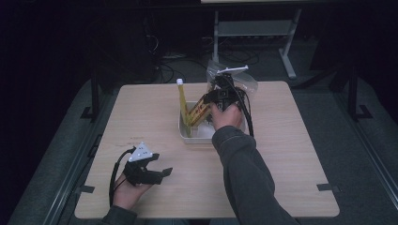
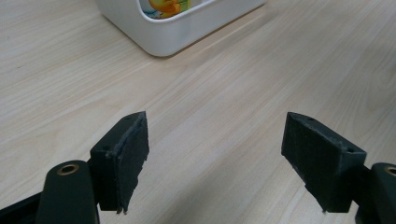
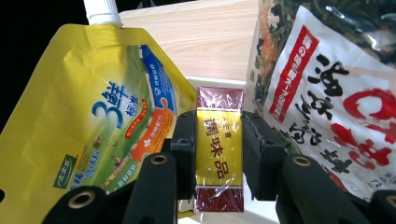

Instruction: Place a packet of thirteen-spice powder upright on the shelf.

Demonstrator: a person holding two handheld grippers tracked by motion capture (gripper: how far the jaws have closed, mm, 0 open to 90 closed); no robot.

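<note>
My right gripper [image 1: 206,102] hangs over the white bin [image 1: 195,138], shut on a narrow yellow and maroon seasoning box [image 3: 219,154] by its two long sides. The box [image 1: 198,111] tilts with its lower end inside the bin. A yellow spouted pouch [image 1: 182,105] with a white cap stands upright in the bin just left of the box, large in the right gripper view [image 3: 93,116]. My left gripper [image 1: 162,165] rests low over the table near the front left, open with nothing between its fingers [image 2: 126,158].
A clear bag [image 1: 234,79] printed with red and black characters stands at the bin's far right side, close beside the box [image 3: 336,107]. The bin's near corner [image 2: 168,35] lies ahead of the left gripper. Bare wooden tabletop [image 1: 291,154] surrounds the bin.
</note>
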